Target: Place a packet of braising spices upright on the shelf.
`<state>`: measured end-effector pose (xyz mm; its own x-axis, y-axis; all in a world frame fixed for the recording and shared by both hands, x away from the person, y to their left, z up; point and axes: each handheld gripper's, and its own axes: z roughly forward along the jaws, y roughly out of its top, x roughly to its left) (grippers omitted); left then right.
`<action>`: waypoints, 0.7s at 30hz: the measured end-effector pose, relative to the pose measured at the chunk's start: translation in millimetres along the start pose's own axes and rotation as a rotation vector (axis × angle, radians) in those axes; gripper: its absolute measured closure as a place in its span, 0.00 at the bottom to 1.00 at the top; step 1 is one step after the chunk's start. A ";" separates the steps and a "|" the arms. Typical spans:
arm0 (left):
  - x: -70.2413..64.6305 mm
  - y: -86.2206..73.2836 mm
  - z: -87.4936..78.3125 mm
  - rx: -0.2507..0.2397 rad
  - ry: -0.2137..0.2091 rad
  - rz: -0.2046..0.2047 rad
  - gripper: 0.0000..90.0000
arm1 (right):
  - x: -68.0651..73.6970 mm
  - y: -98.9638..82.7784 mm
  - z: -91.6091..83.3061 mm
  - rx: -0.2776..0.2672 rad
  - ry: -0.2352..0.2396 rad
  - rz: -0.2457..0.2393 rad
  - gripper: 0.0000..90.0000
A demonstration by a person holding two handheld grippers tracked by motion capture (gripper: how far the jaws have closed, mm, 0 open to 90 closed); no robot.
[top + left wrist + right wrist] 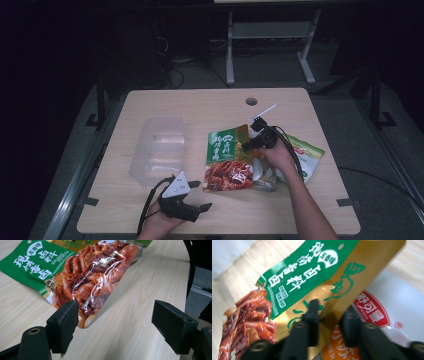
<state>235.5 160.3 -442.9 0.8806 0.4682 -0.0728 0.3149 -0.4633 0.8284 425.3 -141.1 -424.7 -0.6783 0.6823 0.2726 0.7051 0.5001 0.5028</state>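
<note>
Left tool (113, 327): jaws apart, idle over tabletop (200, 105). Right tool (328, 322): clamped on green snack pouch's (228, 159) edge, lifting it off a white packet (387, 305). Clear bin (159, 149) empty; transfer pending.

The snack pouch (229, 159) has a green upper panel with white characters, a gold band along its edge, and a clear lower part showing glossy red-brown meat. The second packet (384, 312) beside it is white with a red logo patch and an orange area, and in the high view its far end is light green. The tabletop (200, 107) is pale wood grain. The container (159, 148) is clear, colourless plastic. Each hand-held gripper, left (113, 327) and right (329, 322), has matte black jaws.
</note>
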 end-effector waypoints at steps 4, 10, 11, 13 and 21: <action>-3.0 0.6 0.6 -0.005 0.008 0.004 0.23 | 3.2 1.4 -1.6 -0.005 0.010 -0.015 0.98; -1.9 3.5 1.5 -0.010 0.013 -0.031 0.24 | 14.0 1.9 -18.9 -0.084 0.039 -0.077 1.00; -1.2 6.3 1.8 -0.020 0.007 -0.053 0.24 | 17.9 1.0 -27.0 -0.118 0.057 -0.089 1.00; 0.2 8.5 0.9 -0.022 -0.004 -0.064 0.24 | 19.9 0.7 -30.2 -0.132 0.065 -0.095 1.00; 5.2 25.3 12.3 -0.052 0.056 -0.108 0.23 | 42.3 -9.5 -74.0 -0.282 0.095 -0.206 1.00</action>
<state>252.5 141.7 -429.1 0.8208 0.5555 -0.1334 0.3869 -0.3687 0.8452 374.6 -156.5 -357.3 -0.8256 0.5235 0.2106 0.4762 0.4462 0.7577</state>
